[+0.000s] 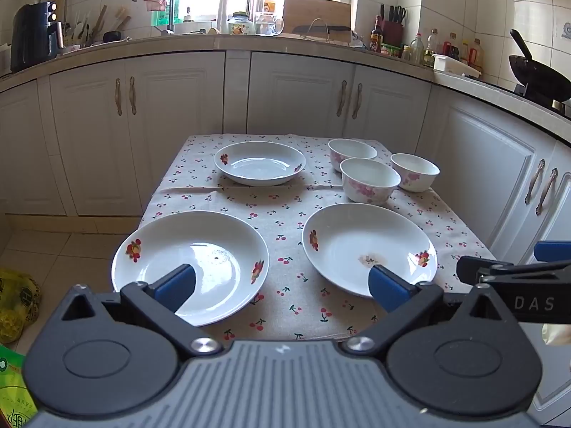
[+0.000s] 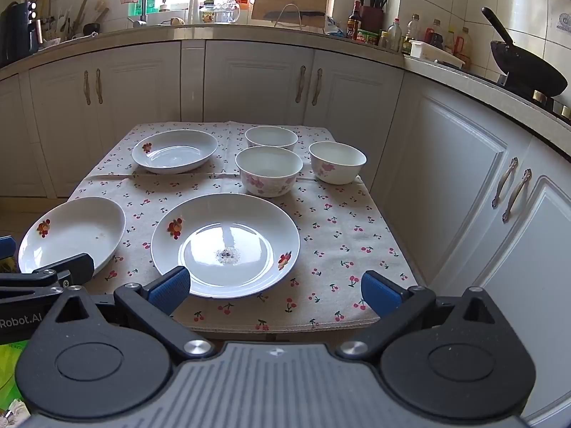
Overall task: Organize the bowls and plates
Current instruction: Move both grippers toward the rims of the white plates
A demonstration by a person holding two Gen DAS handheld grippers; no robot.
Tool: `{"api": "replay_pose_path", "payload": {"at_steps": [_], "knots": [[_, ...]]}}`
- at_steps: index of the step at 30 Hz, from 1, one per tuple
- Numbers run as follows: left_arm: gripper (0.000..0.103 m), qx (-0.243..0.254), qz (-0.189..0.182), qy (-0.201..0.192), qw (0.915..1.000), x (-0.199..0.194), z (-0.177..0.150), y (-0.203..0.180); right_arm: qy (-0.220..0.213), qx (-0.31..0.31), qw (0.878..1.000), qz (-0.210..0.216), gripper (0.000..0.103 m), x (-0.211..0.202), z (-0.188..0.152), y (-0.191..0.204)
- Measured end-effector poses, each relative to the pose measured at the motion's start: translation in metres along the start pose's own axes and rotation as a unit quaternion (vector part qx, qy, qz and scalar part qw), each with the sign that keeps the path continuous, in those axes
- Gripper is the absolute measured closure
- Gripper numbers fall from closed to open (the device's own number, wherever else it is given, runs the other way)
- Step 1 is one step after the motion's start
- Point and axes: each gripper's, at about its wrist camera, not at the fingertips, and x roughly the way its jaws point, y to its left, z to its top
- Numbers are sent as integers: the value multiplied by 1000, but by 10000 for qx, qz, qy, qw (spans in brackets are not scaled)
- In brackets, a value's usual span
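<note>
Green packet [image 1: 10, 388] shows at left wrist only; wok [image 2: 528, 67] clearer right

Three plates, white, each with red-and-orange fruit motifs at the rim: near left [image 1: 189, 267], near right [image 1: 367, 246], far [image 1: 259, 162]. Three bowls, white with pink blossom print: [image 1: 369, 180], [image 1: 351, 153], [image 1: 414, 172]. Tablecloth [image 1: 285, 214], beige, scattered with small red cherries on green stems. Gripper fingers [image 1: 176, 283], blue pads on black arms, grey ribbed body. Cabinets [image 1: 296, 89], off-white. Wok [image 1: 539, 75], black.
</note>
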Motion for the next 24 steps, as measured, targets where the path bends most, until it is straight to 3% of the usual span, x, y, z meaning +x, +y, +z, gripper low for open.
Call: {"api": "replay_pose_path", "payload": {"at_steps": [15,24], "knots": [[1,133,-208,-56,9997,3,5,1,46,-54,9999,82,0,13,7,3],[1,169,-344,-74,9992,18,14,4,-176,-79,9995,259,0,26,24,-7]]}}
